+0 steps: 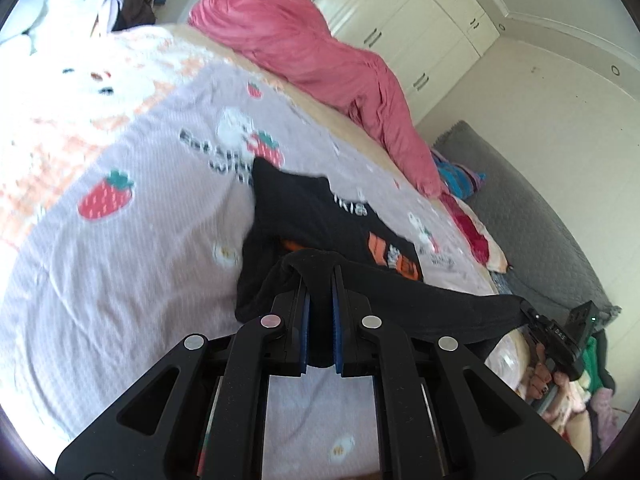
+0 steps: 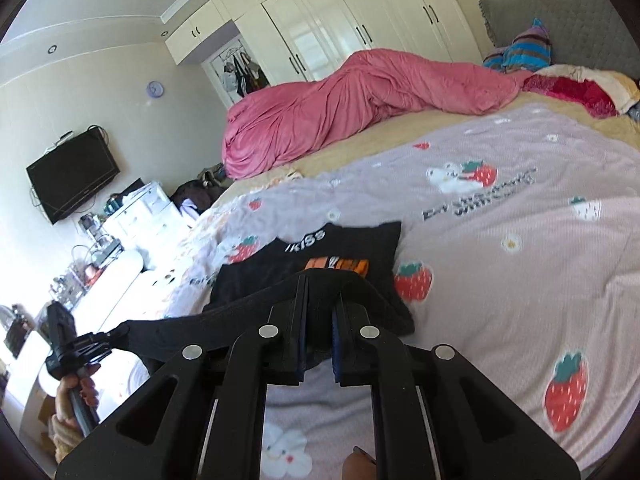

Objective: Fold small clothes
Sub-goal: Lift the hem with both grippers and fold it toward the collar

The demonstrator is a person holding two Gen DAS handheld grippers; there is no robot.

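Note:
A small black garment [image 1: 312, 216] with white lettering and an orange print lies partly on the lilac strawberry bedspread [image 1: 132, 264]. Its near hem is lifted and stretched taut between both grippers. My left gripper [image 1: 319, 270] is shut on one end of the hem. In the left wrist view the right gripper [image 1: 530, 314] shows at the lower right, pinching the other end. From the right wrist camera, my right gripper [image 2: 322, 286] is shut on the black garment [image 2: 344, 248], and the left gripper [image 2: 106, 336] holds the far hem corner at lower left.
A rumpled pink quilt [image 2: 352, 104] lies across the far side of the bed. A grey headboard [image 2: 560, 8] and striped cushion [image 2: 520, 52] stand at its head. White wardrobes [image 2: 340, 20], a wall television [image 2: 72, 176] and a cluttered white dresser [image 2: 132, 216] line the room.

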